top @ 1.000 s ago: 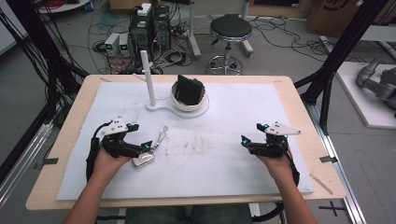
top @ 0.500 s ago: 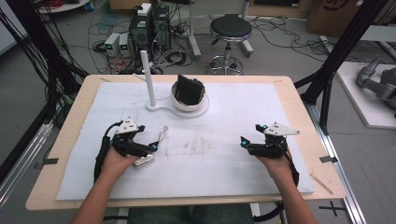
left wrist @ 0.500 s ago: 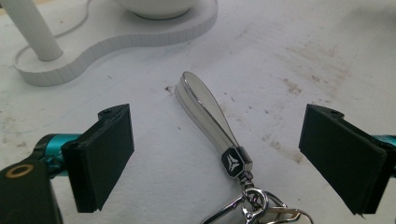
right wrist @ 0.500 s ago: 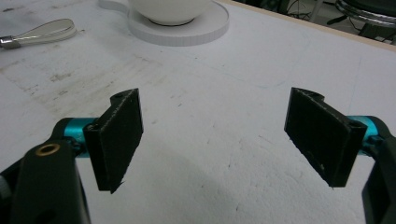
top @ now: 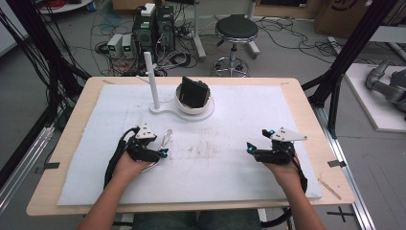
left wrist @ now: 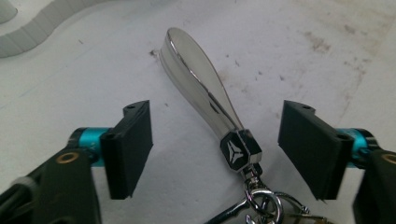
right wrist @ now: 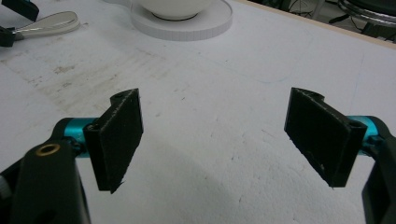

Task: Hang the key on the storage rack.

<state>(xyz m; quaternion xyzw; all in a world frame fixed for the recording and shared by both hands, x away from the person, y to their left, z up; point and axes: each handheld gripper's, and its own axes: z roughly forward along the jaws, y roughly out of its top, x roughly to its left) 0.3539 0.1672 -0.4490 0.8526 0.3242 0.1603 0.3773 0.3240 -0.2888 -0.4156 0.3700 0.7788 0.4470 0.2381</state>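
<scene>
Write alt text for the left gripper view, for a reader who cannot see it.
A shiny chrome keychain fob with a black hexagonal emblem lies on a white mat, between the left gripper's two open black jaws, untouched.

Wooden table (top: 306,120) with pale rim showing on all sides; a white foam sheet (top: 249,115) covers most of the top. Sheet is scuffed, with brown-grey smudges (top: 201,152) between the two claws. Lying directly on the sheet: a chrome keychain (left wrist: 205,100), flat, between the spread jaws of the left gripper (left wrist: 219,149), touching neither pad; its ring end lies nearest that claw and its rounded tip points away. Farther beyond that claw, a white stand (top: 184,110) with an upright post (top: 152,79) and a bowl-shaped cup holding a dark object (top: 194,92). Bare sheet lies between the jaws of the right gripper (right wrist: 215,140).
</scene>
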